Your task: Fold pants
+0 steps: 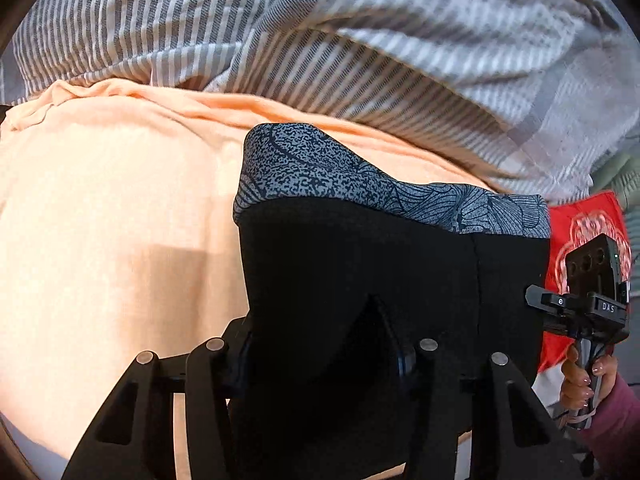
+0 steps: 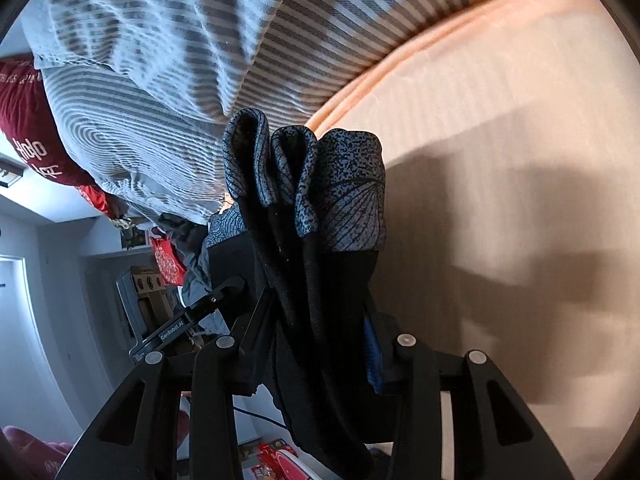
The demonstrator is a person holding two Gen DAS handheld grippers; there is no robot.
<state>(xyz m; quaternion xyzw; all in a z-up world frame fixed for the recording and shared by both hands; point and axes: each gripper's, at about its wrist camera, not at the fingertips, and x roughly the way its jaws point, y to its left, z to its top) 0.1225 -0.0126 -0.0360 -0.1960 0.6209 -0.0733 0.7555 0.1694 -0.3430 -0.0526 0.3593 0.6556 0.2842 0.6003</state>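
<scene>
A bed with a peach sheet (image 1: 100,220) and striped duvet (image 1: 360,40) is shown. In the left wrist view, black pants (image 1: 360,264) are clamped by the left gripper (image 1: 320,360), held level and raised. In the right wrist view, the bunched waistband (image 2: 320,184) is pinched by the tilted right gripper (image 2: 316,344); laying flat is judged next.

- Right hand-held gripper (image 2: 316,344) clamped on black pants (image 2: 304,312), patterned grey-blue waistband (image 2: 340,188) bunched in folds above the jaws.
- Behind: peach bed sheet (image 2: 500,128), striped grey duvet (image 2: 168,92).
- At left, other hand-held gripper (image 2: 188,320), dark red cushion (image 2: 28,128).
</scene>
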